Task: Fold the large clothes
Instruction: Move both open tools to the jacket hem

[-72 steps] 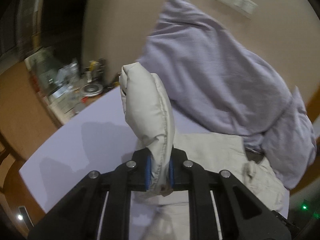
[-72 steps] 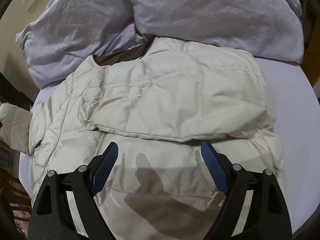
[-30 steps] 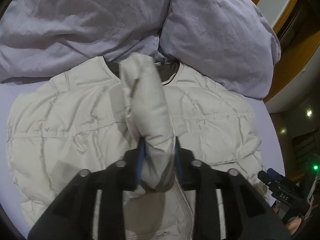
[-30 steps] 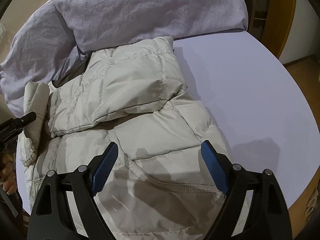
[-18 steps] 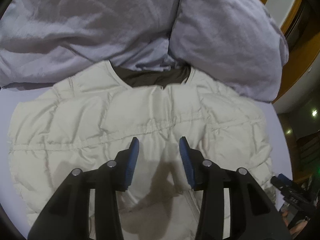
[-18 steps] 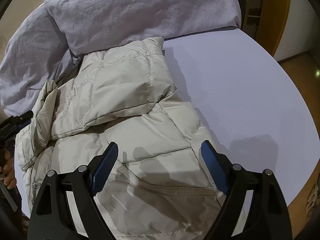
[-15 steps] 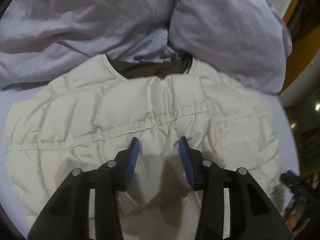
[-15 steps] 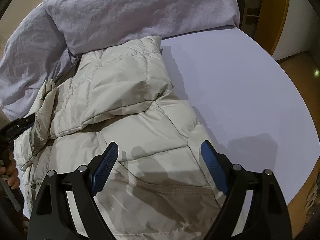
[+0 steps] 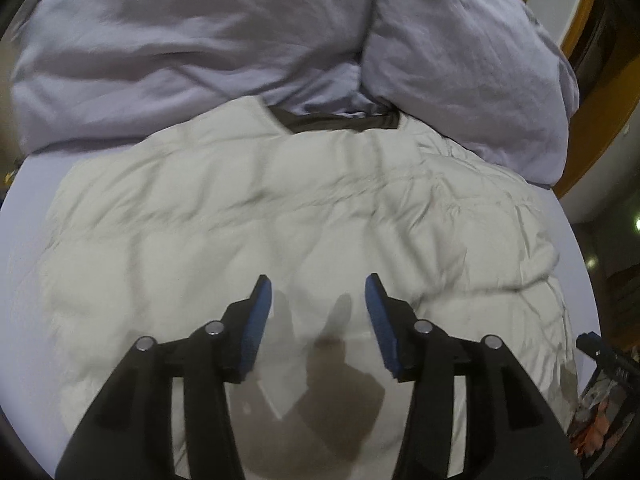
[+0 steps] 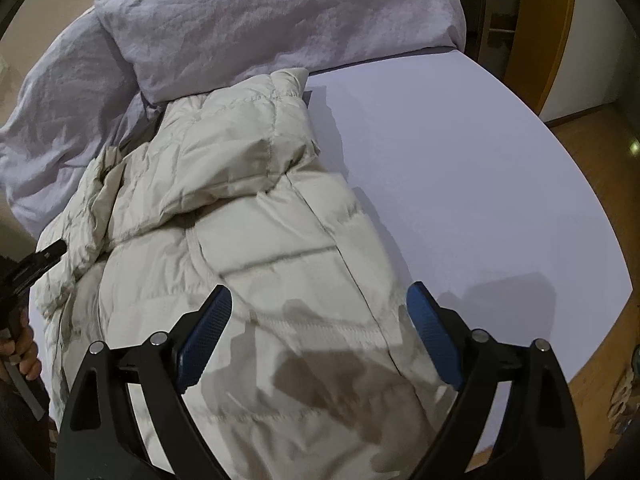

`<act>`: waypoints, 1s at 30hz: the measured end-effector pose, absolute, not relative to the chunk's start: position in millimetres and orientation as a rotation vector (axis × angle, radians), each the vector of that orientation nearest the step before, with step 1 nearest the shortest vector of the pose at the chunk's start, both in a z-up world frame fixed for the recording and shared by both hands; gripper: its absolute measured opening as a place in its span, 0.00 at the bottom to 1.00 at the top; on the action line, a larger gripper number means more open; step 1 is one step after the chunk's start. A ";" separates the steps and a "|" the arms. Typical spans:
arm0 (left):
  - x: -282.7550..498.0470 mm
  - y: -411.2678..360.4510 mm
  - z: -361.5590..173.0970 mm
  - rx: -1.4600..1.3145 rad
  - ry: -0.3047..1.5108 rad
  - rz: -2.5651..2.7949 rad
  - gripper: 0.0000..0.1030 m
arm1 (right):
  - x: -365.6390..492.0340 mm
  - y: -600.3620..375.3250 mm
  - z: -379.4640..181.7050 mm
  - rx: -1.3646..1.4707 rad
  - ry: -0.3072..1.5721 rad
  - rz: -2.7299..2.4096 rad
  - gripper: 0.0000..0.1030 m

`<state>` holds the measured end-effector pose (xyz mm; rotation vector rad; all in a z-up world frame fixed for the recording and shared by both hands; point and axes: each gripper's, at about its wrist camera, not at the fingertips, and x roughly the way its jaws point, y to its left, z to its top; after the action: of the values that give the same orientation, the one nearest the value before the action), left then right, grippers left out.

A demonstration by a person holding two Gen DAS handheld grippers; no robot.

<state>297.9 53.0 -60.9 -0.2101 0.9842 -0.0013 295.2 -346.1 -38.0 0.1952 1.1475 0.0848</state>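
Both tongs agape, cream quilted jacket (image 9: pixel 304 208) (sleeves folded in)

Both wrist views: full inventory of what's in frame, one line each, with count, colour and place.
puffer jacket: 1, cream, quilted, spread on the bed in front of both grippers, dark collar lining toward the duvet, one sleeve folded across its front
duvet: 1, lavender, bunched at the far side, overlapping the jacket's collar edge
bed sheet: 1, pale lavender, under the jacket, bare to its right in the right wrist view
wood floor: brown, beyond the bed's right edge
wooden frame: orange-brown, far right; what it belongs to is unclear
left gripper: black with blue pads, open, over the jacket's middle, holding nothing
right gripper: black with blue pads, open wide, over the jacket's lower right part
person's hand: 1, left edge of right wrist view, on the left gripper's handle
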 end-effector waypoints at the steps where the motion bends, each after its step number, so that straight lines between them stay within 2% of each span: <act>1: 283.1 61.1 -59.4 -0.223 0.979 0.014 0.51 | 290.7 -348.7 -38.0 0.193 1.151 0.092 0.88; 8: 182.9 111.4 -57.0 -0.283 0.963 0.130 0.57 | 253.6 -364.1 -44.4 0.205 1.182 0.146 0.88; 18: 62.9 155.1 -79.4 -0.379 0.980 0.252 0.58 | 214.4 -392.8 -63.6 0.235 1.219 0.146 0.88; 30: 19.4 172.7 -120.2 -0.574 0.989 0.296 0.58 | 204.1 -398.8 -80.9 0.278 1.237 0.192 0.85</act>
<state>19.4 172.7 -120.2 -0.5742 0.9889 0.2961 204.1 -398.8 -80.9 0.2780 1.2366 0.1925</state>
